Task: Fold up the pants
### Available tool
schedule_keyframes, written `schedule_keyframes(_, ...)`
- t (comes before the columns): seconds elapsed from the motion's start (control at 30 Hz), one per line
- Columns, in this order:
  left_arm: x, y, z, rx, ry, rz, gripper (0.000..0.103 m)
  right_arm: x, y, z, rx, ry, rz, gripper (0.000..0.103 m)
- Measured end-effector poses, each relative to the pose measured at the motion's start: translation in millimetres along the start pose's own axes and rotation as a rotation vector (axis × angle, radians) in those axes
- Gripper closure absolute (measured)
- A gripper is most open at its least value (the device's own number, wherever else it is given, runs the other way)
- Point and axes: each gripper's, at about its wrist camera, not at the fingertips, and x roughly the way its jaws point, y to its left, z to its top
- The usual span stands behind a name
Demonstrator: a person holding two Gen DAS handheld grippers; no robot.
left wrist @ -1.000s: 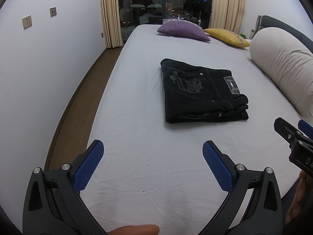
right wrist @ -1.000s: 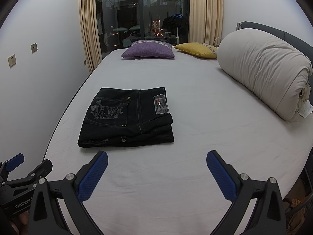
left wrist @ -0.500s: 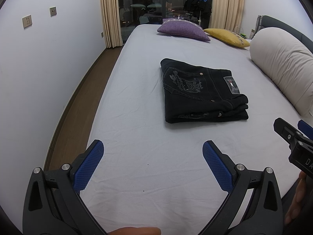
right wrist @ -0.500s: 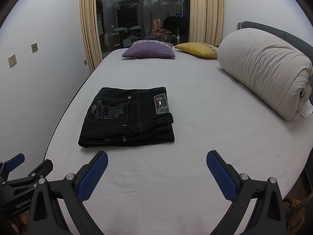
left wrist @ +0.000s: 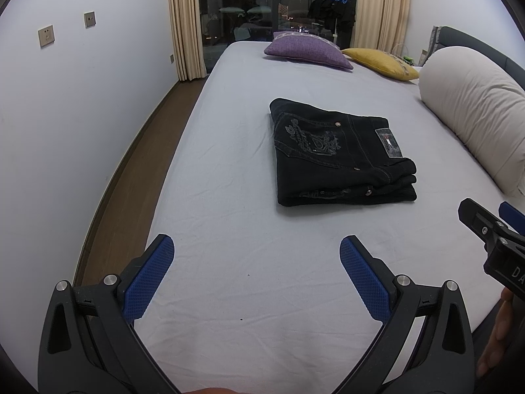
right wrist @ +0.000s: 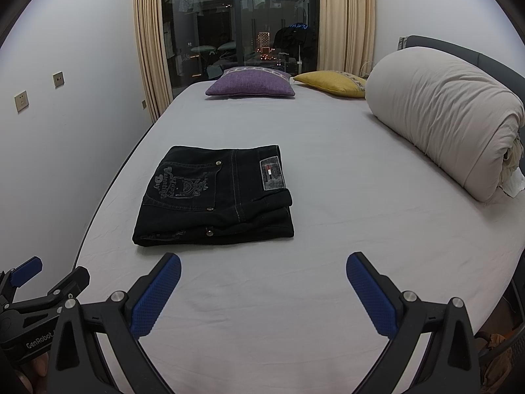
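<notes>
Black jeans (left wrist: 338, 157) lie folded into a compact rectangle on the white bed sheet (left wrist: 229, 197), back pocket and label facing up. They also show in the right wrist view (right wrist: 216, 197). My left gripper (left wrist: 256, 262) is open and empty, held above the sheet well short of the jeans. My right gripper (right wrist: 262, 279) is open and empty, just short of the jeans' near edge. The right gripper shows at the left wrist view's right edge (left wrist: 492, 229); the left gripper shows at the right wrist view's lower left (right wrist: 39, 282).
A rolled cream duvet (right wrist: 443, 124) lies along the bed's right side. A purple cushion (right wrist: 252, 82) and a yellow cushion (right wrist: 331, 82) sit at the far end before a dark window with curtains. A wall and brown floor strip (left wrist: 131, 164) run along the bed's left.
</notes>
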Motion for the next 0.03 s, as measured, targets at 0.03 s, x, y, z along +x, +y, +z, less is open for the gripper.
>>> schedule_keyframes(0.03,-0.1,-0.5,-0.9,0.0,0.001,0.0,0.0,-0.4,1.1,-0.8,0.0,0.0,0.0,0.0)
